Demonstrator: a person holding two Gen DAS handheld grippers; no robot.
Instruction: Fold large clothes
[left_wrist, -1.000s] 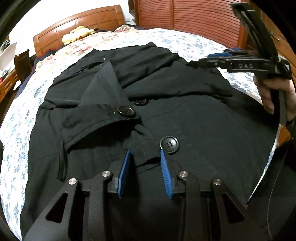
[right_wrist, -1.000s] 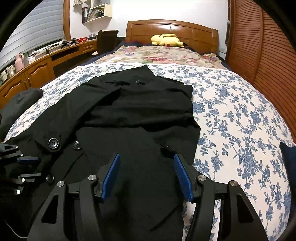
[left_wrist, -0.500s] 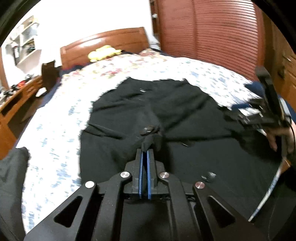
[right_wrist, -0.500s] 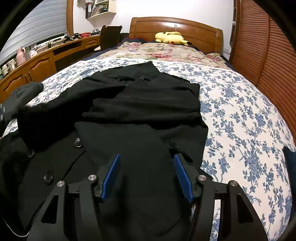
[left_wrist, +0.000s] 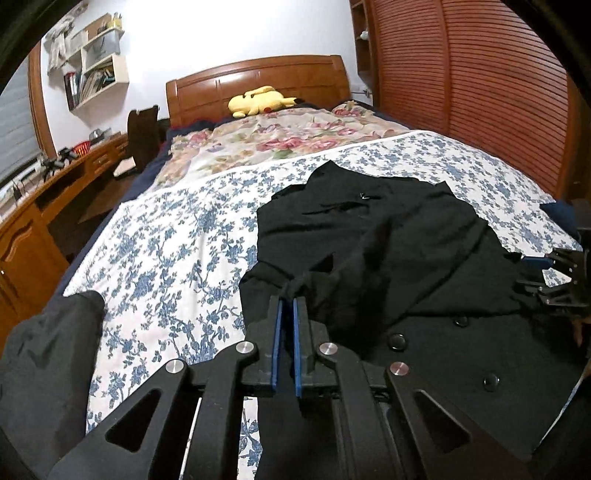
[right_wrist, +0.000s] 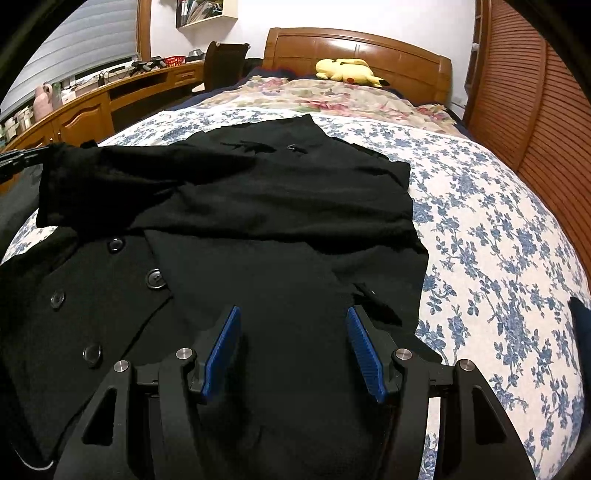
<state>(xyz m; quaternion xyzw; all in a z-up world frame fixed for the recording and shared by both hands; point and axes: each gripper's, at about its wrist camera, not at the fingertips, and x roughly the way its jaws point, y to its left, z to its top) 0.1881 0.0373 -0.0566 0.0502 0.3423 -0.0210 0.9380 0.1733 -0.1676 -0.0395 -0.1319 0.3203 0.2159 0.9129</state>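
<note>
Floral-printed bed (right_wrist: 498, 229) carries the black coat (right_wrist: 288, 221), spread across its near half. I judge the coat heavy, thick and soft; it will sag, so hems and corners are good holds. Left claw (left_wrist: 287, 306), nearly closed, pinches a coat fold lifted at the left. Right claw (right_wrist: 293, 332) hovers wide open, holding nothing, near the buttons (right_wrist: 155, 278).

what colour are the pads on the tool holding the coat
Blue. The left tool pads, pinched on the black coat, show best in the left wrist view.
</note>
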